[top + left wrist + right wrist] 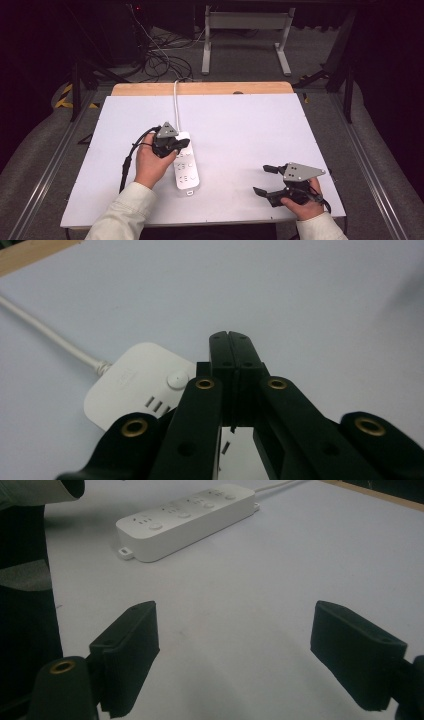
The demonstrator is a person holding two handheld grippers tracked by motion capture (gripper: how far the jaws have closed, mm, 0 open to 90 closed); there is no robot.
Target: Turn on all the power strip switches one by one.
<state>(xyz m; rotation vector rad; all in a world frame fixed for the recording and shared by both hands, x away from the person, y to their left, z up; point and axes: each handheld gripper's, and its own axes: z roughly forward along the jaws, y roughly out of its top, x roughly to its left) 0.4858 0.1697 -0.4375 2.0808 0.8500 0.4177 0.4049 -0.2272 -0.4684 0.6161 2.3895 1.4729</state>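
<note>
A white power strip [186, 165] lies on the white table sheet [240, 130], its cable [176, 102] running to the far edge. My left gripper [185, 143] hovers over the strip's far end with its jaws pressed together and nothing between them. In the left gripper view the shut fingertips [231, 342] reach past the strip's round button [177, 379]. My right gripper [262, 180] rests low at the near right of the table, jaws wide apart and empty. From the right gripper view the power strip [185, 517] lies ahead at upper left, beyond the two pads [132, 645].
A wooden table edge [200, 88] shows beyond the sheet. Past it stand a grey table frame [245, 30] and tangled cables [165, 60] on the floor. A pale sleeve [35, 490] enters the right gripper view at top left.
</note>
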